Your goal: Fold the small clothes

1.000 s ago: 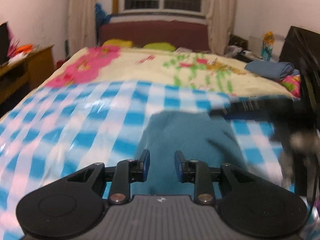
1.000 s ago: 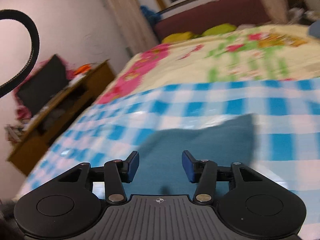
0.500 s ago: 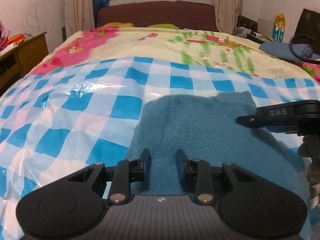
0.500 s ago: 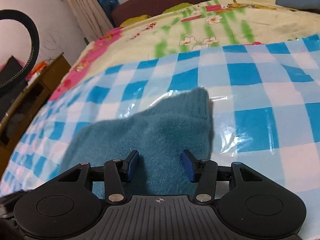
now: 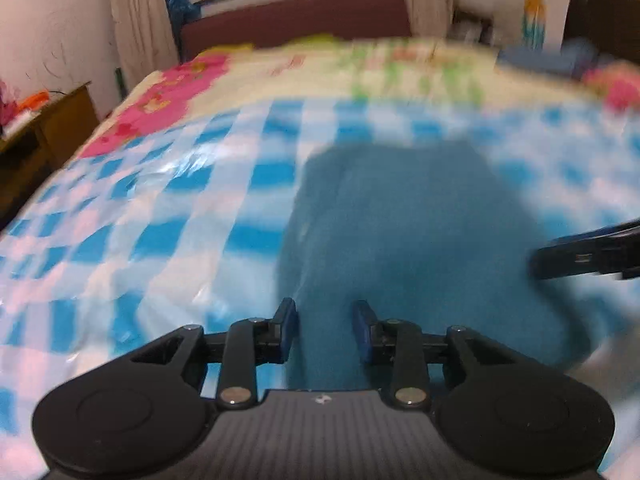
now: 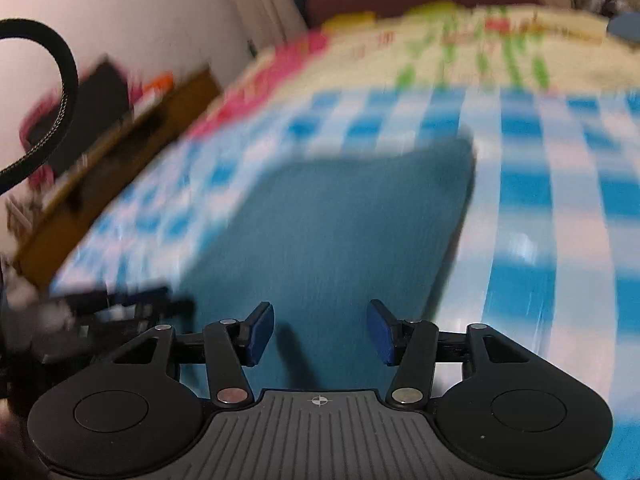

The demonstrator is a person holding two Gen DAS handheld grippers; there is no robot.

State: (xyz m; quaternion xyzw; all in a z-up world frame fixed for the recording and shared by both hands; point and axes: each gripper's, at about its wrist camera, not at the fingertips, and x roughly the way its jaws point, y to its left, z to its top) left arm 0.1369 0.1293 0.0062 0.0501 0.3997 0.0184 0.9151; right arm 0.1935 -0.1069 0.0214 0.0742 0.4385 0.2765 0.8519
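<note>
A teal fleece garment (image 5: 404,232) lies flat on a blue-and-white checked plastic sheet (image 5: 160,216) over the bed; it also shows in the right wrist view (image 6: 344,232). My left gripper (image 5: 325,332) is open and empty, low over the garment's near left edge. My right gripper (image 6: 320,332) is open and empty over the garment's near part. The right gripper's body shows at the right edge of the left wrist view (image 5: 588,254). The left gripper shows blurred at the left of the right wrist view (image 6: 116,308). Both views are motion-blurred.
A floral bedspread (image 5: 360,68) covers the far half of the bed, up to a dark red headboard (image 5: 296,24). A wooden desk (image 5: 44,128) stands along the left side. Folded blue cloth (image 5: 540,58) lies at the far right. A black cable (image 6: 60,92) loops at the left.
Both grippers have pulled back and risen a little; the garment now lies flatter and squarer. Both stay open. The views have turned blurry from motion.
</note>
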